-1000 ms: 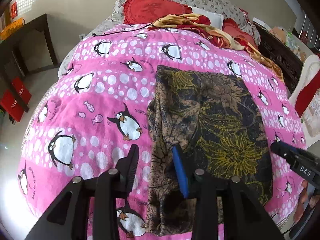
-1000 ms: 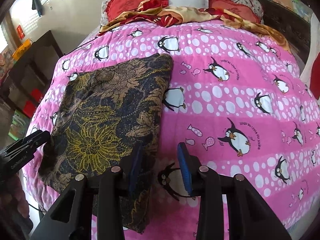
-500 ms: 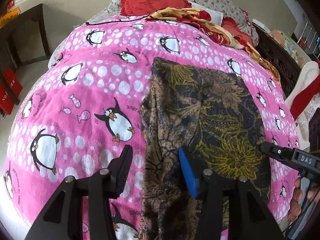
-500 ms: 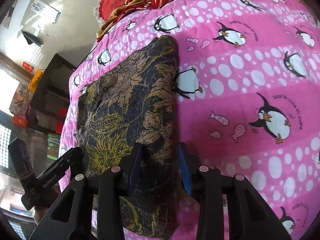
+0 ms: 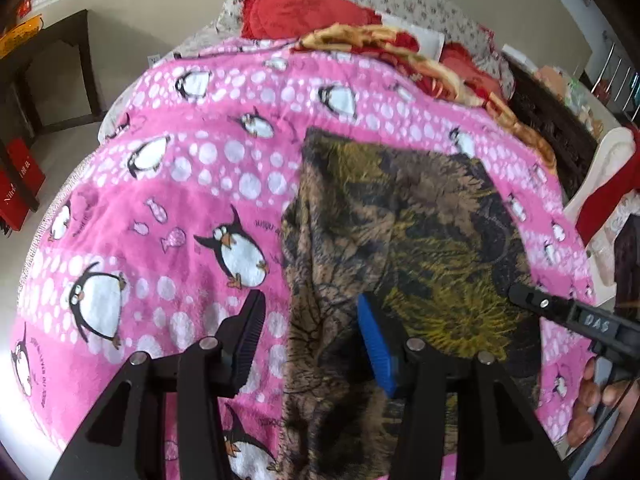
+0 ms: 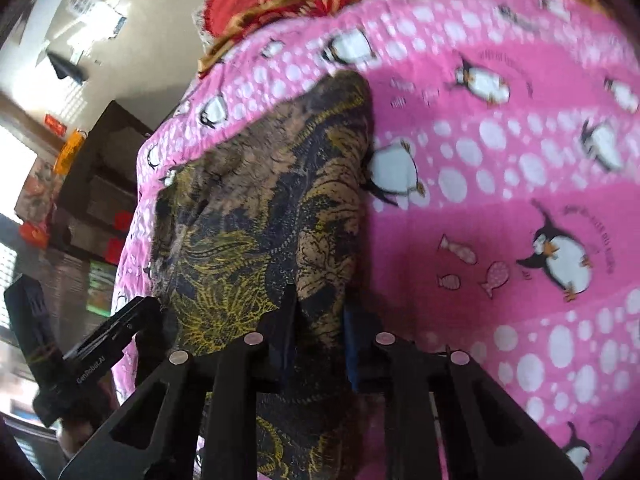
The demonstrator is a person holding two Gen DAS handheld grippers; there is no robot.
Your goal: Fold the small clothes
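Observation:
A dark garment (image 5: 416, 240) printed with brown and yellow flowers lies flat on the pink penguin blanket (image 5: 168, 208). My left gripper (image 5: 310, 332) is open and straddles the garment's near left edge; its pads do not press the fabric. In the right wrist view the same garment (image 6: 272, 200) bunches up between my right gripper's (image 6: 320, 324) fingers, which are shut on its near right edge. Each gripper shows in the other's view: the right gripper (image 5: 576, 320) at the garment's right corner, the left gripper (image 6: 104, 344) at its left corner.
Red pillows (image 5: 304, 12) and a crumpled red and gold blanket (image 5: 404, 52) lie at the head of the bed. A dark desk (image 5: 52, 64) and red boxes (image 5: 16, 184) stand on the left, dark furniture (image 5: 556, 120) on the right. The bed's near edge is just below the grippers.
My right gripper has come down over the garment's right edge and closed on it. My left gripper's jaws have spread wider around the left edge.

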